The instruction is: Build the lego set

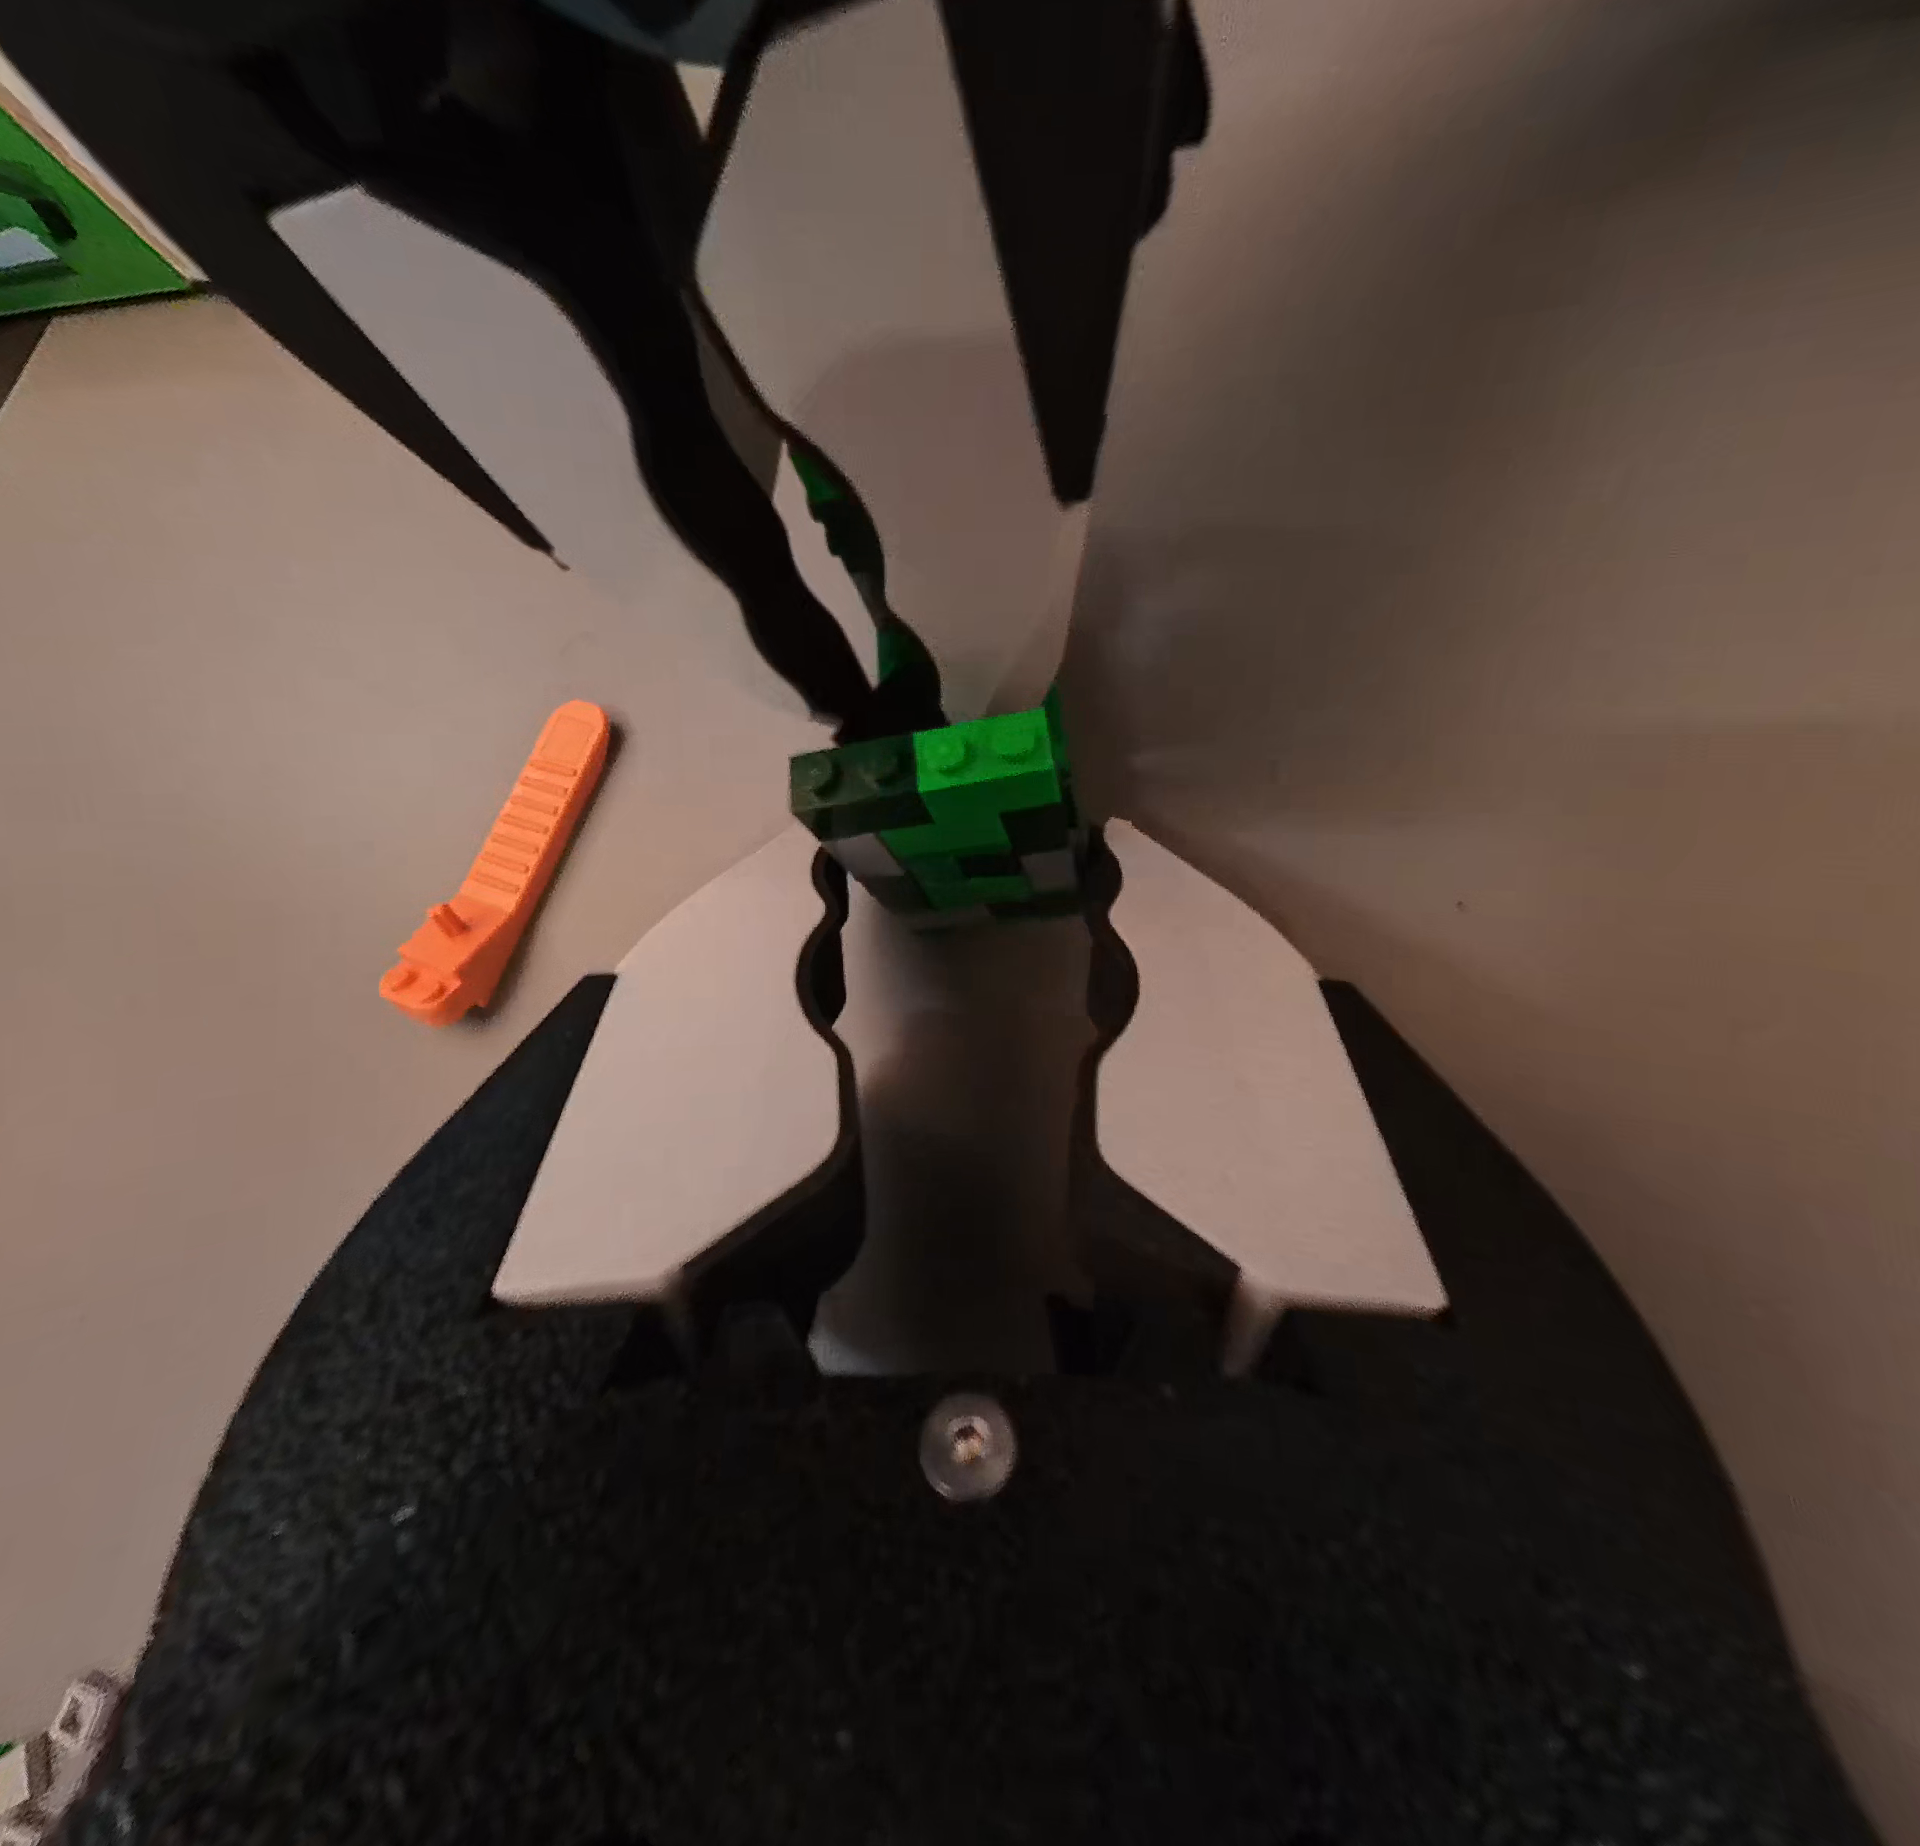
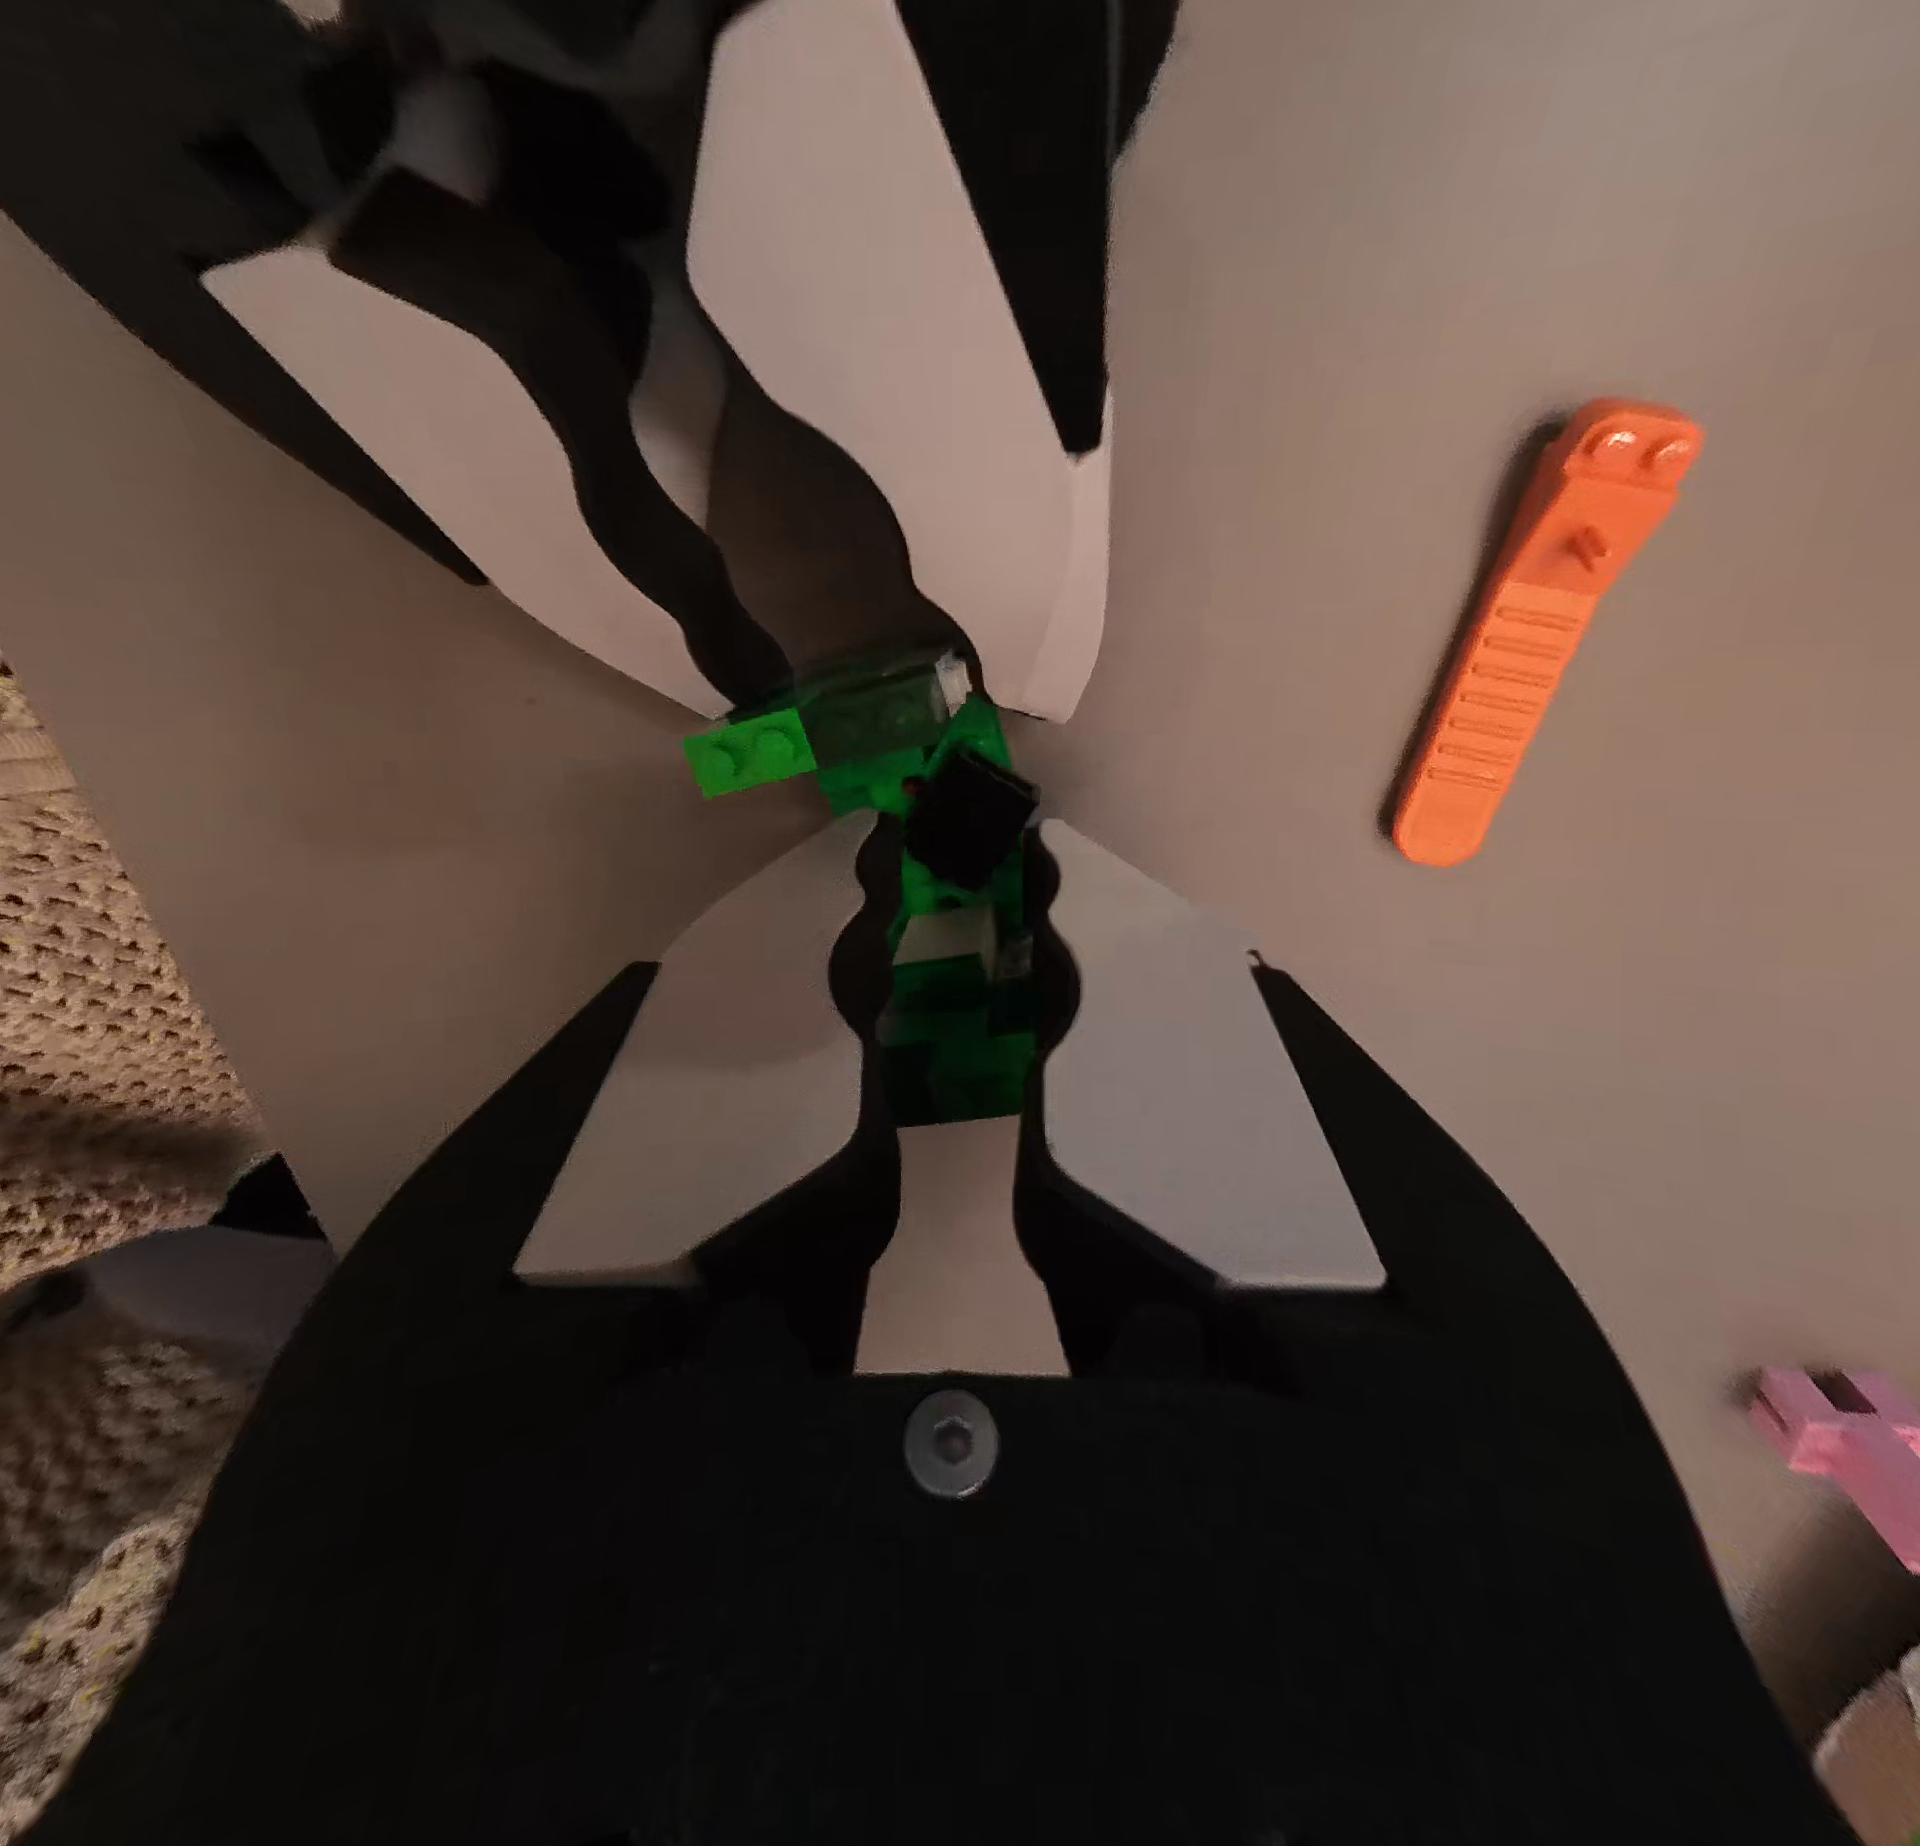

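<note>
My left gripper (image 1: 961,846) is shut on a stacked lego block (image 1: 935,820) of light green, dark green and grey bricks, studs facing the camera. My right gripper (image 2: 951,840) is shut on a second green lego assembly (image 2: 956,1027) that carries a black piece (image 2: 966,820) at its far end. The two grippers meet tip to tip above the table, and the two assemblies touch. In the right wrist view the left gripper's block (image 2: 821,742) sits just beyond the black piece. In the left wrist view the right gripper's assembly (image 1: 842,539) shows edge-on and is mostly hidden.
An orange brick separator (image 1: 499,861) lies on the beige table (image 1: 260,653), also in the right wrist view (image 2: 1538,643). A pink lego piece (image 2: 1849,1433) lies near the right edge. A green booklet or box (image 1: 73,238) is far left. Carpet (image 2: 83,965) lies beyond the table edge. The grippers are tip to tip, or close to it.
</note>
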Demonstrator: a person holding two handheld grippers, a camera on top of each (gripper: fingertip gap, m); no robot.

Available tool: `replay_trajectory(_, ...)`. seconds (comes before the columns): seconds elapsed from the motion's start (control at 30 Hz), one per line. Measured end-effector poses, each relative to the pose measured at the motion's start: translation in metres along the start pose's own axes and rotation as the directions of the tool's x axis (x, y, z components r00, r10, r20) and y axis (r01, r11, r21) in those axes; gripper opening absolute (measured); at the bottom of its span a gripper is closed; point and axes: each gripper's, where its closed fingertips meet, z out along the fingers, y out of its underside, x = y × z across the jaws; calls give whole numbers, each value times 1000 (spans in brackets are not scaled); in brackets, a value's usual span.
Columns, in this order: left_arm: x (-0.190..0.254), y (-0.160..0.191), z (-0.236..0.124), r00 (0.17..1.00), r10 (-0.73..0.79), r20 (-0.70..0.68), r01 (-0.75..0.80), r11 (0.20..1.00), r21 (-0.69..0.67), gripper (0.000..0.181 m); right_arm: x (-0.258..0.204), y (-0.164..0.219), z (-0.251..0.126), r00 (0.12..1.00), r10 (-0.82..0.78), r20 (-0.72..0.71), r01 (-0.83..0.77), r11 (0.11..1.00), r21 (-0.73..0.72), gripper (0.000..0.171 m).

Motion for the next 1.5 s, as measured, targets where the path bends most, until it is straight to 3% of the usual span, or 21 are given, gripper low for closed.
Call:
replay_trajectory(0.23, -8, 0, -19, 999, -42, 5, 42, 998, 49, 57, 7, -9, -21, 998, -53, -45, 60, 980, 188, 18)
replay_trajectory(0.33, -21, -8, -35, 996, -65, 55, 59, 993, 104, 57, 12, -9, -36, 986, -89, -142, 123, 960, 250, 18)
replay_trajectory(0.47, -26, -28, -51, 984, -167, 57, 152, 966, 210, 56, 22, -4, -62, 950, -34, -311, 151, 921, 360, 18)
replay_trajectory(0.6, -18, -42, -44, 976, -194, 102, 179, 973, 143, 68, 25, 12, -81, 913, 75, -400, 154, 847, 510, 18)
replay_trajectory(0.83, -7, -26, -23, 964, -209, 167, 227, 969, -95, 63, 26, 49, -73, 944, 211, -253, 32, 706, 708, 18)
replay_trajectory(0.93, -2, -23, -18, 963, -195, 184, 220, 967, -126, 41, 24, 55, -70, 964, 201, -173, 0, 653, 758, 18)
replay_trajectory(1.17, -14, -41, -2, 940, -137, 311, 161, 985, -53, 39, 32, 76, -72, 969, 201, -147, -6, 609, 793, 18)
replay_trajectory(1.37, -38, -83, 34, 925, -126, 358, 101, 991, 87, 39, 36, 104, -79, 958, 241, -153, -15, 579, 815, 18)
replay_trajectory(1.5, -55, -103, 63, 918, -74, 389, 32, 993, 115, 38, 22, 120, -73, 979, 196, -52, -76, 595, 800, 18)
